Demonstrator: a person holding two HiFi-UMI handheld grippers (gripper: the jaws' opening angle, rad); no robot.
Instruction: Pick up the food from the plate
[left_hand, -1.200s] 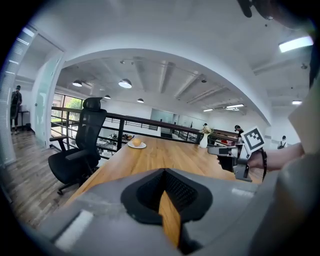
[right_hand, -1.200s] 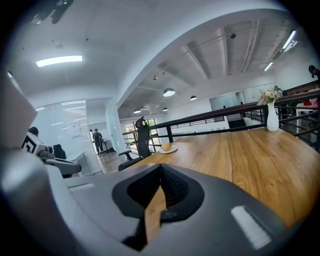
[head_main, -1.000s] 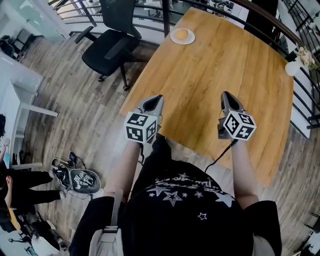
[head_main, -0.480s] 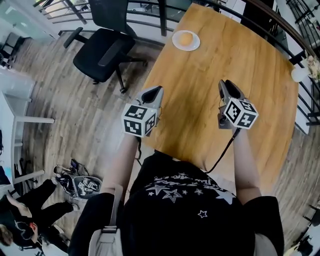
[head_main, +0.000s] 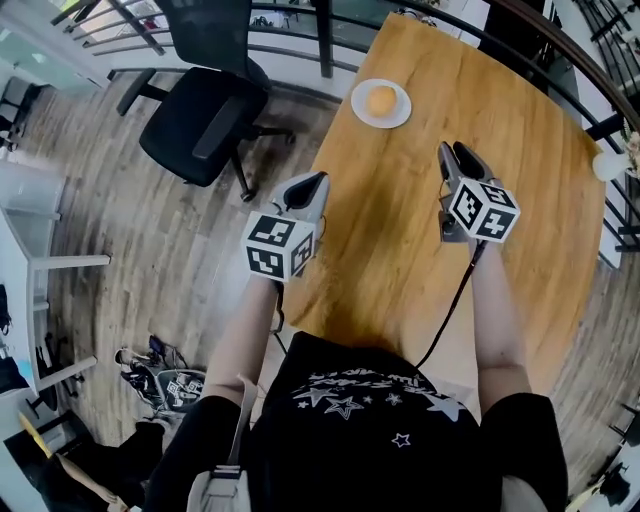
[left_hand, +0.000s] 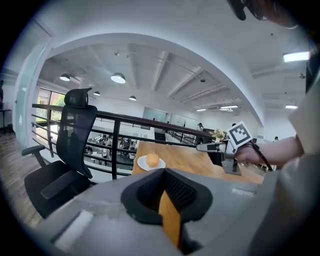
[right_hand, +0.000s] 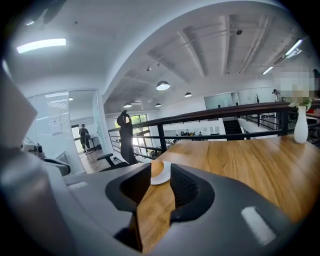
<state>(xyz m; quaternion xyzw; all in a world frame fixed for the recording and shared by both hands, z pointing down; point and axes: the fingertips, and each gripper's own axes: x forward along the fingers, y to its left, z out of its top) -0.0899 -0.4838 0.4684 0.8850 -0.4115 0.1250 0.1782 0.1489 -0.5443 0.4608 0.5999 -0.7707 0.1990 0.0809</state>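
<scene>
- Black office chair (head_main: 205, 110): stands on the wood floor, left of the worktop (head_main: 520, 150) and well apart from both grippers.
- Left gripper (head_main: 316, 183): held in the air at the worktop's left edge and pointed toward the far end. In the left gripper view its fingers (left_hand: 187, 192) are seen brought together at the tips. Only a thin sliver of the wooden surface shows below the point where they meet. Nothing is held and nothing is touched.
- White plate (head_main: 400, 112): rests on the worktop near the far left corner, ahead of both grippers and well apart from them. A round golden food item (head_main: 381, 101) lies at its centre, untouched. Nothing else is seen on the plate.
- Right gripper (head_main: 455, 153): held above the middle of the worktop, level with the left gripper and pointed toward the far end. In the right gripper view its fingers (right_hand: 187, 187) are seen parted by a modest gap, and they are opening. Nothing lies between them. Bare worktop is seen through the gap, with the distant plate and food in line with it. No contact with any object is made.
- White vase (head_main: 607, 165): stands at the far right edge of the worktop, well away from the plate. What it holds cannot be made out clearly.
</scene>
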